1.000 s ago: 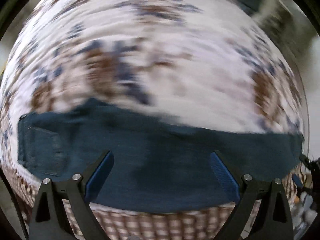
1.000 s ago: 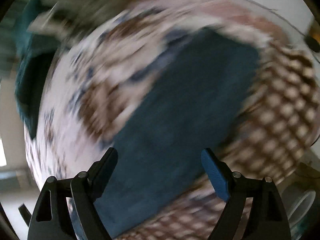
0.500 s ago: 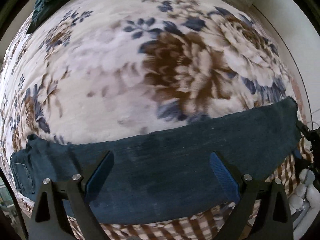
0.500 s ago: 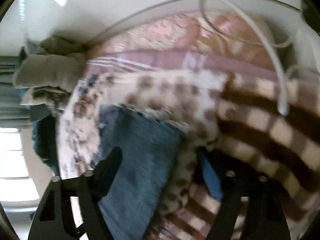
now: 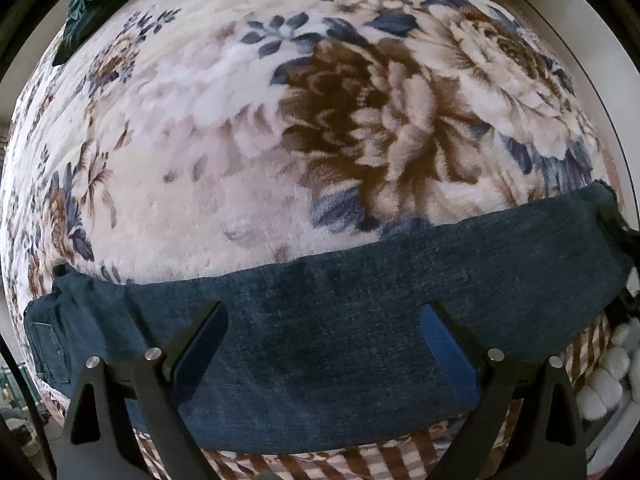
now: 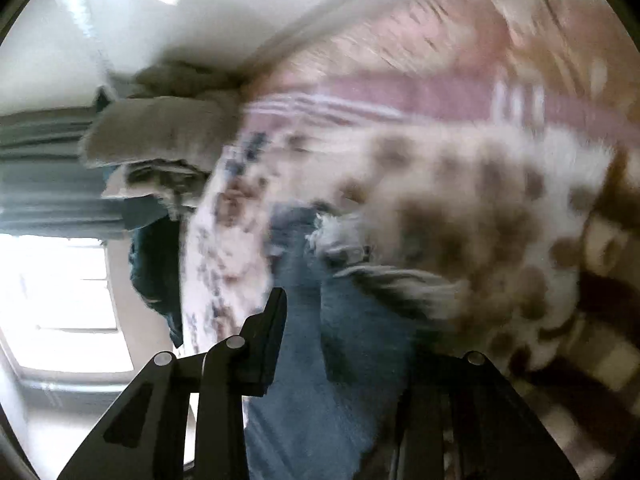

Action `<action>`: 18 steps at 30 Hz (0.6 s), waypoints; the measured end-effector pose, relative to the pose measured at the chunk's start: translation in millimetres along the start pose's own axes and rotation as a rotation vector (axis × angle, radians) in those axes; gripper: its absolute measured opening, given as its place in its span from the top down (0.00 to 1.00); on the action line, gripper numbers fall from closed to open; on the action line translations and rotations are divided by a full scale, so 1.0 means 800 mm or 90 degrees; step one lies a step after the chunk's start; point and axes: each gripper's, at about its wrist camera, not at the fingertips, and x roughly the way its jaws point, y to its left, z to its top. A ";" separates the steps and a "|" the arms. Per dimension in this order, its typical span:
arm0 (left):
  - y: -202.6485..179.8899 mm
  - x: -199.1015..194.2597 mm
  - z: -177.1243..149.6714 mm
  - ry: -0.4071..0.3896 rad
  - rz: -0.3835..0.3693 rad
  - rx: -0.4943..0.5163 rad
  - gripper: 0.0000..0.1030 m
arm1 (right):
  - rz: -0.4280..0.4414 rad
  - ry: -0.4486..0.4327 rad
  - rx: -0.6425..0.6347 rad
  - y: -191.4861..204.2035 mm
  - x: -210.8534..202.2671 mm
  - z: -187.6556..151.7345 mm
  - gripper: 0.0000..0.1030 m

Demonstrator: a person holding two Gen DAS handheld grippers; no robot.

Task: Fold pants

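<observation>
The jeans [image 5: 360, 320] are lying stretched in one long dark-blue band along the near edge of the bed, on a floral plush blanket [image 5: 280, 140], with the lower border overhanging a brown checked cover [image 5: 400, 454] at that edge. The back pocket [image 5: 48, 344] is showing at the left end, so the waist seems to be sitting there and the hems at the right end. Judging by the narrow width, the legs are probably already lying one on the other; the crosswise folds that shorten the band are still waiting to be done.

The left gripper [image 5: 324, 340] is hovering just above the middle of the band with its tongs spread wide and nothing between them. The right gripper [image 6: 344, 344] is working at the hem end [image 6: 340, 240], where frayed pale threads are showing beside the blurred checked cover. Its left finger [image 6: 268, 332] is sitting against the denim; the other finger is hidden, so I cannot tell whether the tongs are pinching the cloth or standing apart.

A pile of grey-beige folded cloth [image 6: 160, 136] is sitting near the far corner of the bed.
</observation>
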 end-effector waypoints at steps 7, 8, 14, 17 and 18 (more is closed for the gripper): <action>0.013 0.006 -0.009 0.000 0.000 -0.011 0.04 | 0.005 -0.024 -0.019 0.016 0.009 -0.003 0.90; 0.017 0.005 -0.011 0.000 0.000 -0.014 0.04 | -0.006 -0.030 -0.029 0.023 0.009 -0.006 0.90; 0.050 -0.002 -0.018 -0.002 0.000 -0.041 0.04 | -0.118 -0.072 -0.115 0.079 -0.031 -0.036 0.91; 0.074 -0.013 -0.026 -0.006 -0.010 -0.061 0.04 | -0.186 -0.092 -0.186 0.129 -0.043 -0.065 0.91; 0.084 -0.019 -0.029 -0.012 -0.011 -0.065 0.04 | -0.194 -0.096 -0.198 0.140 -0.044 -0.072 0.92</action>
